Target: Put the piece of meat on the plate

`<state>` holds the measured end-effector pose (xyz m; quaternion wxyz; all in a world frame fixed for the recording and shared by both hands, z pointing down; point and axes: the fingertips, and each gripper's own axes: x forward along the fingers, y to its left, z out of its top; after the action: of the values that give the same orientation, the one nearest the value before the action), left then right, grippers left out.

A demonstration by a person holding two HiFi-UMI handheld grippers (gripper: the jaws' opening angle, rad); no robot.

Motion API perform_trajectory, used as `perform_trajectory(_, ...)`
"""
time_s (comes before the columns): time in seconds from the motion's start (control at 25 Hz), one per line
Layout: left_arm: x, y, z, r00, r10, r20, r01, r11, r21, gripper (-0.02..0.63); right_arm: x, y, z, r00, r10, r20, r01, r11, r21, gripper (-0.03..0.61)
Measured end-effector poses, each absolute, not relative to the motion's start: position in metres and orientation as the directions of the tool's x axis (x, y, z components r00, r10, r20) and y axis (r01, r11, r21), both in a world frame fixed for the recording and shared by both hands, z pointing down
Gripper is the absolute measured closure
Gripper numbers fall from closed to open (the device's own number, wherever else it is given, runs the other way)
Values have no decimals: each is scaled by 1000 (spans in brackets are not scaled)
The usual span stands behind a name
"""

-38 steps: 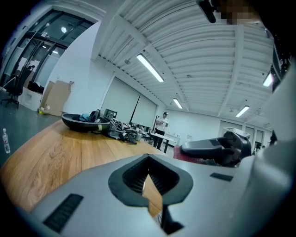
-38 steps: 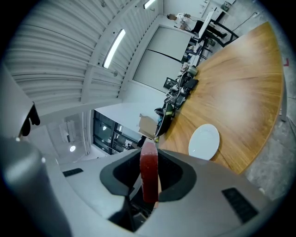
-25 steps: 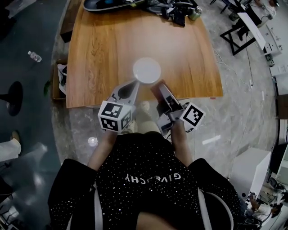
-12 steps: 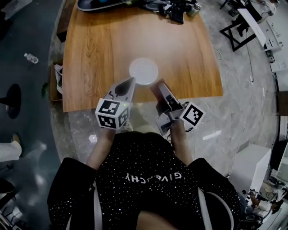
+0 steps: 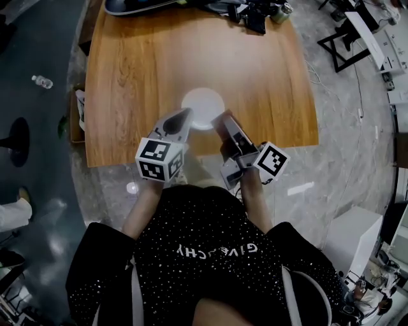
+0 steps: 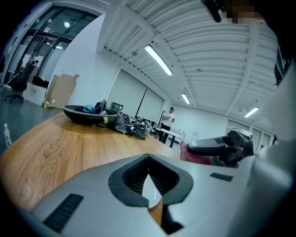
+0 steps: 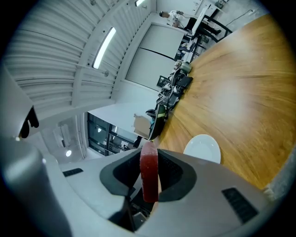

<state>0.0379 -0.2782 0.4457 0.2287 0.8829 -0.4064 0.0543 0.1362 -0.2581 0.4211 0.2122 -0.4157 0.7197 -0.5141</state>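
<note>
The white plate (image 5: 203,108) lies on the wooden table (image 5: 140,70), near its front edge. My right gripper (image 5: 221,121) is just short of the plate's right side and is shut on the piece of meat (image 7: 149,173), a red slab standing upright between the pads. The plate (image 7: 202,148) shows ahead of it in the right gripper view. Level with it at the plate's left is my left gripper (image 5: 183,114). Its jaws (image 6: 148,159) meet at the tips with nothing held; a sliver of plate (image 6: 150,192) shows through them. The right gripper (image 6: 217,147) appears at the right of the left gripper view.
A dark oval tray (image 5: 140,5) and a heap of cables and gear (image 5: 255,16) fill the table's far end. The table's front edge (image 5: 115,156) runs under both grippers. A bottle (image 5: 39,81) lies on the floor to the left. A person (image 6: 165,118) stands far off.
Both grippers have moved forward over the table's front edge, side by side, and now stand closer to the plate. The meat stays gripped in the right one.
</note>
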Motion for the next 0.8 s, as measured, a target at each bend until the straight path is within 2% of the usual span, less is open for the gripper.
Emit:
perform_trajectory(0.16, 44, -300, 452, 662, -693, 286, -745, -564, 357, 604, 134, -279, 432, -599, -785, 159, -414, 133, -901, 483)
perform_trajectory(0.48, 49, -330, 480, 659, -681, 319, -749, -560, 353, 604, 136, -312, 494, -624, -687, 373, -516, 4, -857, 483)
perform_trajectory(0.8, 46, -338, 507, 651, -665, 367, -758, -543, 361, 604, 107, -338, 536, -690, -566, 452, -521, -45, -852, 482)
